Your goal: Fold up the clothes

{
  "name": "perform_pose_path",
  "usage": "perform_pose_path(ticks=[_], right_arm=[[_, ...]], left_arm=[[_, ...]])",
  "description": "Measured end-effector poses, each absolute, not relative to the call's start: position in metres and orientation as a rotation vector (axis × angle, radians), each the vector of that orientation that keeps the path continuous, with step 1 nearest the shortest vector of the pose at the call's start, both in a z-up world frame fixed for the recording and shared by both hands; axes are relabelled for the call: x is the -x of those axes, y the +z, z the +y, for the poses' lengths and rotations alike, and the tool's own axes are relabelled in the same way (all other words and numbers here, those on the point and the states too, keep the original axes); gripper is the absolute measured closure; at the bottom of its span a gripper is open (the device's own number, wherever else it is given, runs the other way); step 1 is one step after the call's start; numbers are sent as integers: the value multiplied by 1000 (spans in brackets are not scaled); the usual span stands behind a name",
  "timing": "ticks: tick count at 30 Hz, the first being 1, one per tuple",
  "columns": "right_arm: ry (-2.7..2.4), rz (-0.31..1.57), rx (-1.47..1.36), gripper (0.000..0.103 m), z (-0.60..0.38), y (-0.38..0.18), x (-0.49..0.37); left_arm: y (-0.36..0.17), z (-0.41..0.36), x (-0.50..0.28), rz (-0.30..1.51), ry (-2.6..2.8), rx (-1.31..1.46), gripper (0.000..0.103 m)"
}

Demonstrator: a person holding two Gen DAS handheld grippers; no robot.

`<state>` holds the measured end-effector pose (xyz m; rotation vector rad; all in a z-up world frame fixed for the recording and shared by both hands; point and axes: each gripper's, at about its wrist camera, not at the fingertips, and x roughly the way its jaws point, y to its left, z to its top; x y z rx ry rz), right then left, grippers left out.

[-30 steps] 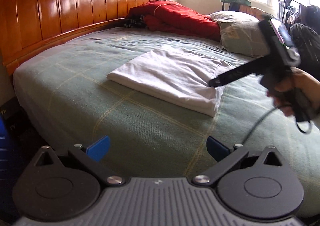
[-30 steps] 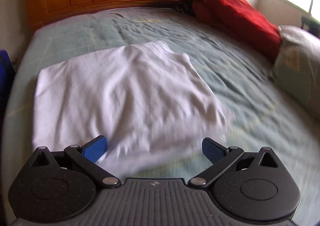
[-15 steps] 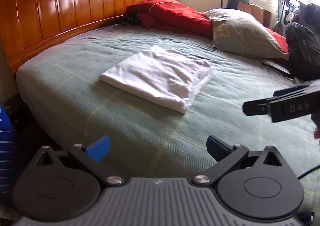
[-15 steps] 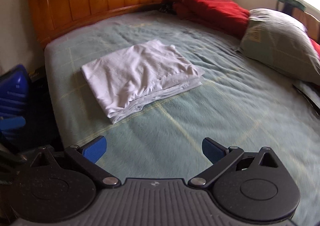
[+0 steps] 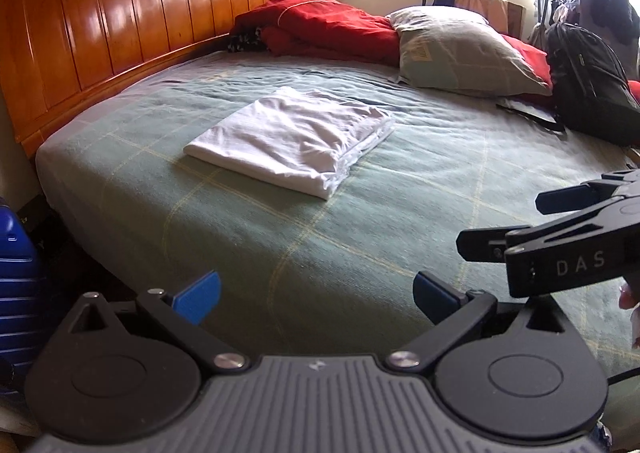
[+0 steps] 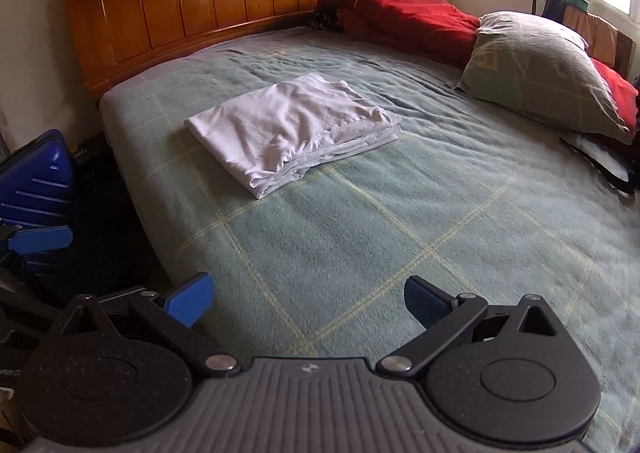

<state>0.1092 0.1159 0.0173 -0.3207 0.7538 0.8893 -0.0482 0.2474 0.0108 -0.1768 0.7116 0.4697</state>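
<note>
One white garment (image 5: 292, 139), folded into a flat rectangle with stacked layers showing along its near edge, lies on the green checked blanket of the bed (image 5: 360, 221). It sits ahead of the left hand-held gripper (image 5: 316, 291), well apart from it, and ahead and slightly left of the right hand-held gripper (image 6: 308, 295), also well apart.

Both hand-held grippers hover above the near part of the bed with their two blue-padded fingers spread wide and nothing between them. In the left wrist view, the right hand-held gripper shows at the right edge as two black fingers, one above the other, with the letters "DAS" on its body; a bit of the person's hand (image 5: 630, 301) shows below it.

Beyond the garment stands one glossy wooden headboard (image 5: 132, 25). To the far right of the garment lies one red quilt (image 5: 332, 27), bunched up against the headboard end, and next to it one grey-green pillow (image 5: 460, 53). One black backpack (image 5: 588, 85) rests on the bed further to the right. One blue ribbed suitcase (image 6: 36, 181) stands on the floor to the left of the right hand-held gripper, beside the bed. Bright windows run along the far wall.
</note>
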Motion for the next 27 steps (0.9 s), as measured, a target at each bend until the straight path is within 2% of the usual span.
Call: perform_pose_path(ticks=[27], right_arm=[[913,702,275,0,86,38,-95]], left_arm=[[27,222,50,699,436,173,1]])
